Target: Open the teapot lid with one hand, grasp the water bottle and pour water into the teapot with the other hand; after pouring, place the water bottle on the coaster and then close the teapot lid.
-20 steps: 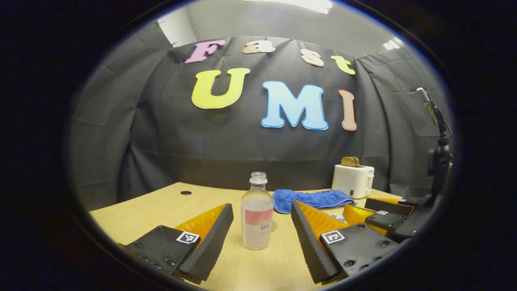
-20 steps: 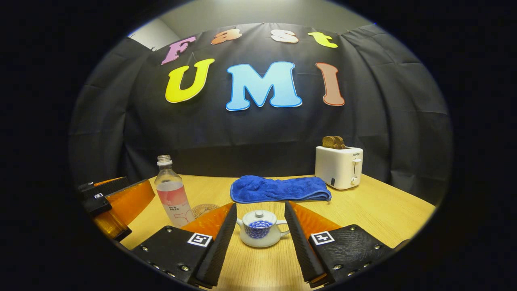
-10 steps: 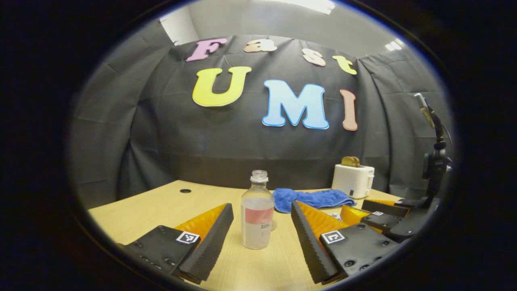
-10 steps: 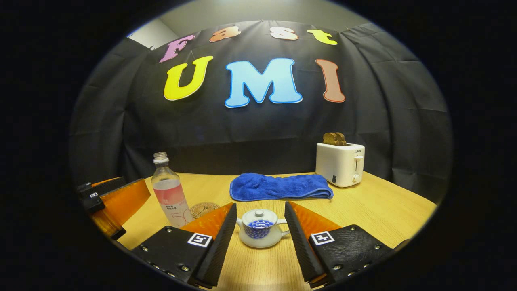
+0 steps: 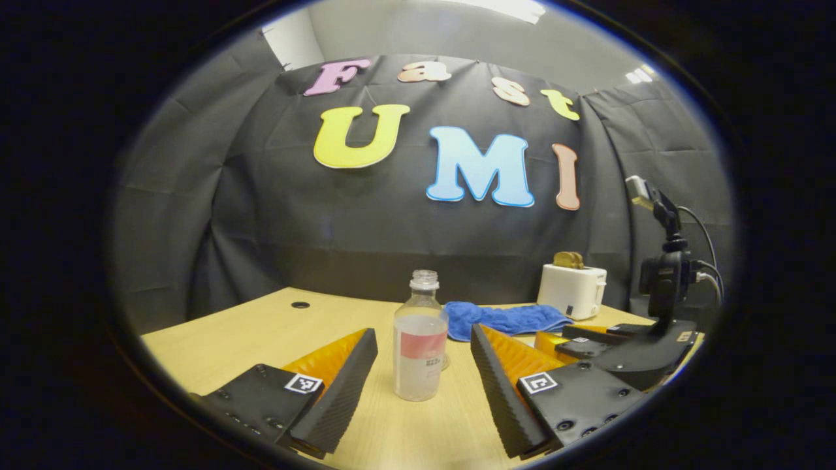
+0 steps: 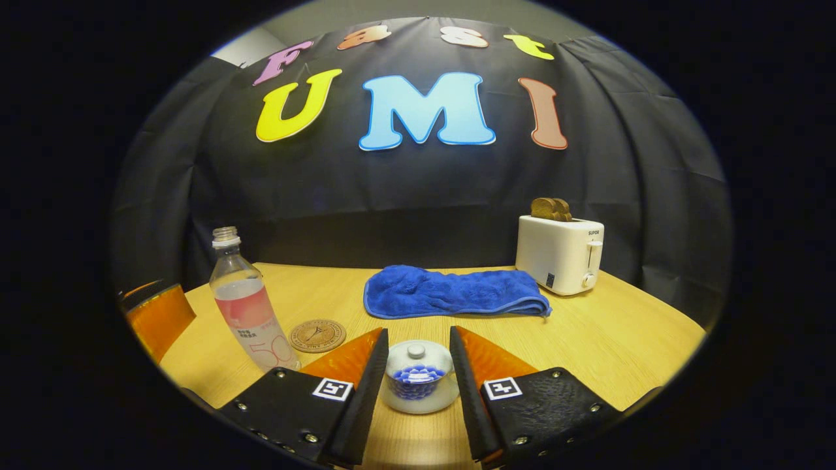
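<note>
In the left gripper view a clear water bottle (image 5: 420, 346) with a pink label and no cap stands upright on the table. My left gripper (image 5: 423, 333) is open, one finger on each side of the bottle with gaps. In the right gripper view a small white teapot (image 6: 418, 385) with a blue pattern sits between the fingers of my open right gripper (image 6: 418, 333); its lid is on, and its spout and handle are hidden behind the fingers. The bottle (image 6: 248, 307) stands at the left, with a round brown coaster (image 6: 318, 335) just right of it.
A folded blue towel (image 6: 454, 292) lies behind the teapot. A white toaster (image 6: 560, 253) with bread in it stands at the back right. The right gripper's body with its camera mount (image 5: 663, 274) is at the right of the left gripper view. The wooden table (image 5: 261, 326) has a small hole (image 5: 300, 305).
My right gripper has moved forward and lower, so the teapot now sits deeper between its fingers, which stand a little closer together. The left gripper has barely shifted.
</note>
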A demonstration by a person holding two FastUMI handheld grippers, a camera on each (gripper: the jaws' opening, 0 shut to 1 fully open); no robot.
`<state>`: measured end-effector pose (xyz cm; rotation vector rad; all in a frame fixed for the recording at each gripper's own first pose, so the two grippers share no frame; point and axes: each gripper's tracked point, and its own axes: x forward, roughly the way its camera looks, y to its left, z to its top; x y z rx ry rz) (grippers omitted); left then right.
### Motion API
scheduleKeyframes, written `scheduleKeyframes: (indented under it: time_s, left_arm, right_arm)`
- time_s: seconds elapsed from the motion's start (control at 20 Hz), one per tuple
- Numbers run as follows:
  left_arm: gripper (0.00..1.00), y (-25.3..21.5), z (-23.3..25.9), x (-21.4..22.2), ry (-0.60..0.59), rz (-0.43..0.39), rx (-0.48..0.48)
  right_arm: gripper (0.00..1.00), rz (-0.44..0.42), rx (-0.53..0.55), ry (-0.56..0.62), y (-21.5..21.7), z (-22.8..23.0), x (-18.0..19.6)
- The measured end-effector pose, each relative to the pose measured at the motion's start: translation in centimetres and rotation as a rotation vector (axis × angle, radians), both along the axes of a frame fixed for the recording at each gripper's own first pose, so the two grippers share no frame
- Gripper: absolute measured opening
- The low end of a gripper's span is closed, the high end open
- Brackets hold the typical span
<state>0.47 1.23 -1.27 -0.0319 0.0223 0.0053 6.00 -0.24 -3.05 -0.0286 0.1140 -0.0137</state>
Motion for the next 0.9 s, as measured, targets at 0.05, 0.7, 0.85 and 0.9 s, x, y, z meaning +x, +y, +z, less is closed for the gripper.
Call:
scheduleKeyframes:
  time_s: [0.05,0.7,0.85,0.9]
  left_arm:
    - [0.97,0.1,-0.1,0.1,0.002,0.001,-0.003]
    - [0.97,0.1,-1.2,1.1,0.026,-0.010,-0.024]
    - [0.97,0.0,-1.7,1.4,0.034,-0.012,-0.019]
    - [0.97,0.0,-1.9,1.5,0.040,-0.010,-0.012]
  right_arm:
    - [0.58,-0.012,-0.009,-0.001,-0.2,-0.1,0.4]
    - [0.09,0.022,-0.043,0.005,0.6,-1.2,1.2]
    - [0.09,0.028,-0.053,0.000,0.5,-0.6,1.3]
    - [0.08,0.031,-0.040,-0.002,0.4,-0.5,1.3]
